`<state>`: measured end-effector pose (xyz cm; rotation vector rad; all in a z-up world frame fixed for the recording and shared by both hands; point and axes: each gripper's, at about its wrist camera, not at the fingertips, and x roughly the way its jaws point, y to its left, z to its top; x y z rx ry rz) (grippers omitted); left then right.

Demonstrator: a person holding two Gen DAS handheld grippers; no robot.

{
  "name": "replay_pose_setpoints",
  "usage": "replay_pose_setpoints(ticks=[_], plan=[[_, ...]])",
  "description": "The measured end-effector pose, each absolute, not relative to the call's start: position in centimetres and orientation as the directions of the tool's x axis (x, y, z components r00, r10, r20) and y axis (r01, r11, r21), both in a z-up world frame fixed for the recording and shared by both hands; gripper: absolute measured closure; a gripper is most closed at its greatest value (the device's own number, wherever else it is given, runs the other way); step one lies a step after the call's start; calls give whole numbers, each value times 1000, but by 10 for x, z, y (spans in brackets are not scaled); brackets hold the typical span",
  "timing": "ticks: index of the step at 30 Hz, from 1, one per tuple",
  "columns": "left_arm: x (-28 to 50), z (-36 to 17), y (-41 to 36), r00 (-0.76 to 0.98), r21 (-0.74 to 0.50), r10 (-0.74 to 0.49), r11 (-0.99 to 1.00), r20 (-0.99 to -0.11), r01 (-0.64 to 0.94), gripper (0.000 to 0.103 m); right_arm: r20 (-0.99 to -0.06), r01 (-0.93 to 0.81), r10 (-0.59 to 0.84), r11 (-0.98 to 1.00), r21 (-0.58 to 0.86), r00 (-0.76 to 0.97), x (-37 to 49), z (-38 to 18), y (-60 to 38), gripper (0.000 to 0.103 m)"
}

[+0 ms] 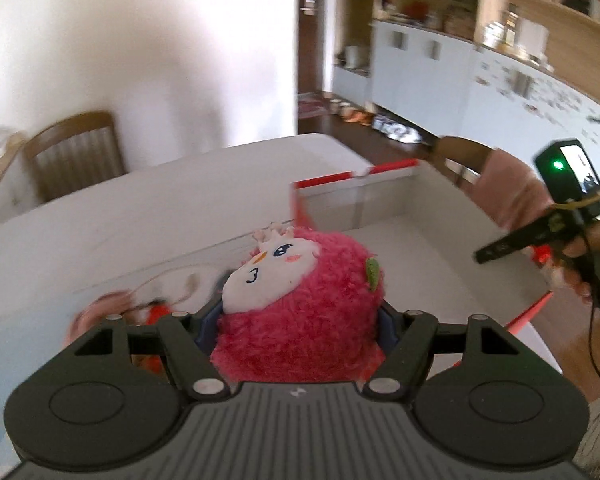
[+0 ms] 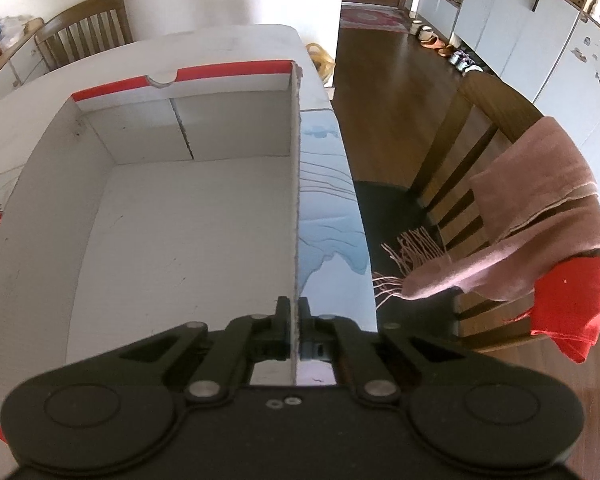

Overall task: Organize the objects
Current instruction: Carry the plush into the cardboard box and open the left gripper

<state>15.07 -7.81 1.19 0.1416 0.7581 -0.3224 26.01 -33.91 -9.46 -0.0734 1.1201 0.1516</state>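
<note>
Gripping pink plush toy [image 1: 300, 300] w/ my left gripper [image 1: 300, 320]; right gripper [image 2: 294, 320] pinches box [image 2: 296, 200] wall; risk: plush snags rim, box tips

A fluffy pink plush toy [image 1: 300, 300] with a white winking face sits beside an open white cardboard box [image 2: 180, 200] with red-trimmed edges.

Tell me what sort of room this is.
Most likely the dining area of a home. A white table has wooden dining chairs around it, one draped with a pink scarf. White cupboards and open wooden shelves line the far wall, with shoes on the wooden floor.
</note>
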Motion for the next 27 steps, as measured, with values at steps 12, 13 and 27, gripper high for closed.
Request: replay_pose_setpoints(ticks=[12,13,27], plan=[[205,-28,-171,554,0,-325,862,-767,506,31,-894,-216,85,976,-13,439,260,-87,-334,102],[208,-33,-177,546,4,-326,856,-771,517,31,-894,-217,86,976,-13,440,260,-87,-335,102],[238,-88,-226,411,49,-235,819,-881,572,31,-891,-257,108,966,-10,442,260,-87,-326,102]])
